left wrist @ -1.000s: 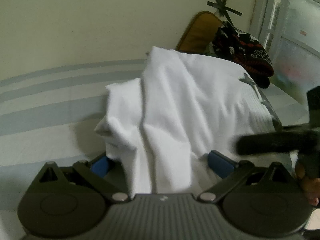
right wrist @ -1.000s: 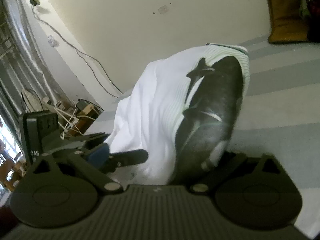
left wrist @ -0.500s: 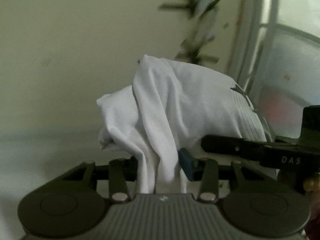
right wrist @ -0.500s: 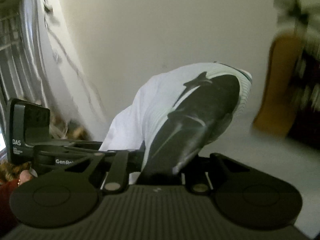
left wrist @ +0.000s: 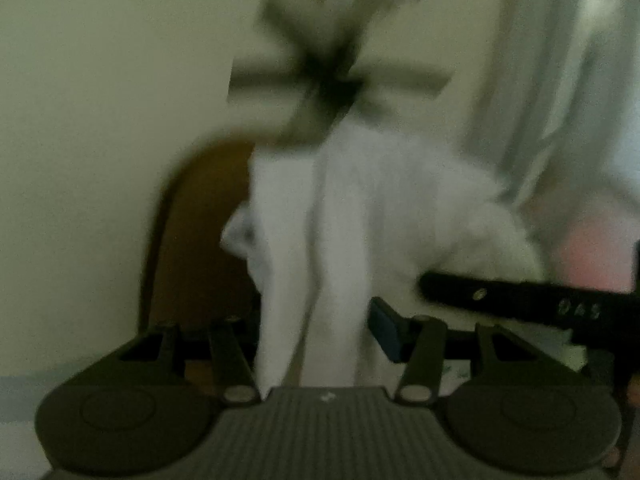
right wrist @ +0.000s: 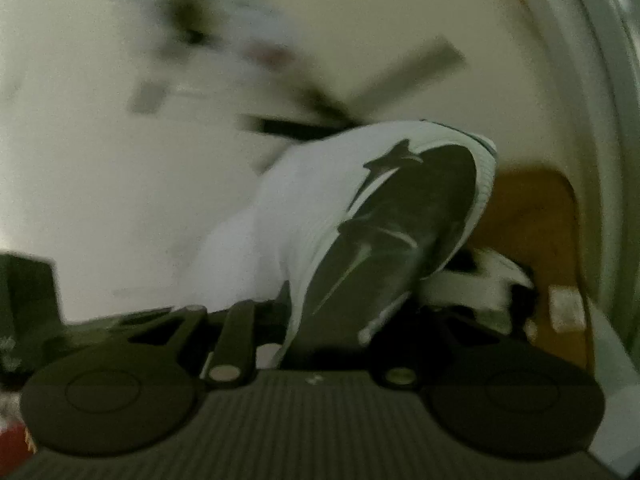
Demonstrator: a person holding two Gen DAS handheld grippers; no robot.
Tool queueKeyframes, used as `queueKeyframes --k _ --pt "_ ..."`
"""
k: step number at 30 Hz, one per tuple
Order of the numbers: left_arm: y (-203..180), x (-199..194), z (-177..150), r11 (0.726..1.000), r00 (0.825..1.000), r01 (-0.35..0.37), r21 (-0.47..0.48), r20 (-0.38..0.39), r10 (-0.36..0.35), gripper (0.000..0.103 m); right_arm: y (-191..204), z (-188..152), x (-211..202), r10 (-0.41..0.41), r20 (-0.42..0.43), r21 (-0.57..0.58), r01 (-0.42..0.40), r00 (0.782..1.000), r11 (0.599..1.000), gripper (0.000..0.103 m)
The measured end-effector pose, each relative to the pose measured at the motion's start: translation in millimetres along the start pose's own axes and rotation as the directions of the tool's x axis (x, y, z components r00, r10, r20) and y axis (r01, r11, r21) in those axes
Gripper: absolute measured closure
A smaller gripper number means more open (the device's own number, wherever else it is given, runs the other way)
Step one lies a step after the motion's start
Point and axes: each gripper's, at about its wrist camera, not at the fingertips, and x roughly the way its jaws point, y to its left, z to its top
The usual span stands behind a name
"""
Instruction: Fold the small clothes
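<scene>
A small white garment (left wrist: 380,208) hangs bunched in the air, held at two places. In the left wrist view it runs down between the fingers of my left gripper (left wrist: 316,320). The jaws are opening a little, but the right blue pad (left wrist: 384,328) still touches the cloth; the left pad is hidden. In the right wrist view the same white garment (right wrist: 304,208) shows its black star print (right wrist: 400,232) and is pinched in my right gripper (right wrist: 320,320). The right gripper's black body (left wrist: 520,300) lies just right of the left one. Both views are blurred.
A cream wall with a black tape cross (left wrist: 328,84) fills the background. A brown cushion (left wrist: 200,240) stands behind the garment and also shows at the right as a brown cushion (right wrist: 532,232). A pale window frame (left wrist: 560,80) is at the right, a strip of striped sheet (left wrist: 16,396) low left.
Both grippers closed on the white garment and lifted it off the striped bed. They swung sideways toward the cushion and window, so the bed has dropped out of sight.
</scene>
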Motion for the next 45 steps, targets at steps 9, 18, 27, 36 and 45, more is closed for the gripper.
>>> queueKeyframes --k 9,18,27,36,45 --pt "-2 -20 -28 0.997 0.996 -0.057 0.045 0.070 0.054 0.022 -17 -27 21 -0.101 0.046 -0.049 0.104 0.994 0.993 0.058" --pt "0 -94 -115 0.989 0.985 -0.111 0.097 0.147 0.096 0.004 35 -102 -84 -0.313 0.320 -0.127 0.368 0.894 0.921 0.017" --pt "14 -149 -218 0.962 0.973 -0.219 0.162 0.108 0.203 0.000 55 -221 -122 -0.248 0.197 0.084 0.236 0.948 0.968 0.016" --pt "47 -184 -277 0.966 0.969 -0.234 0.110 0.101 0.224 0.000 110 -280 -134 -0.307 0.219 0.038 0.307 0.926 0.951 0.015" --pt "53 -201 -300 0.952 0.952 -0.277 0.128 0.171 0.254 0.000 115 -298 -129 -0.367 0.221 0.044 0.367 0.904 0.929 0.015"
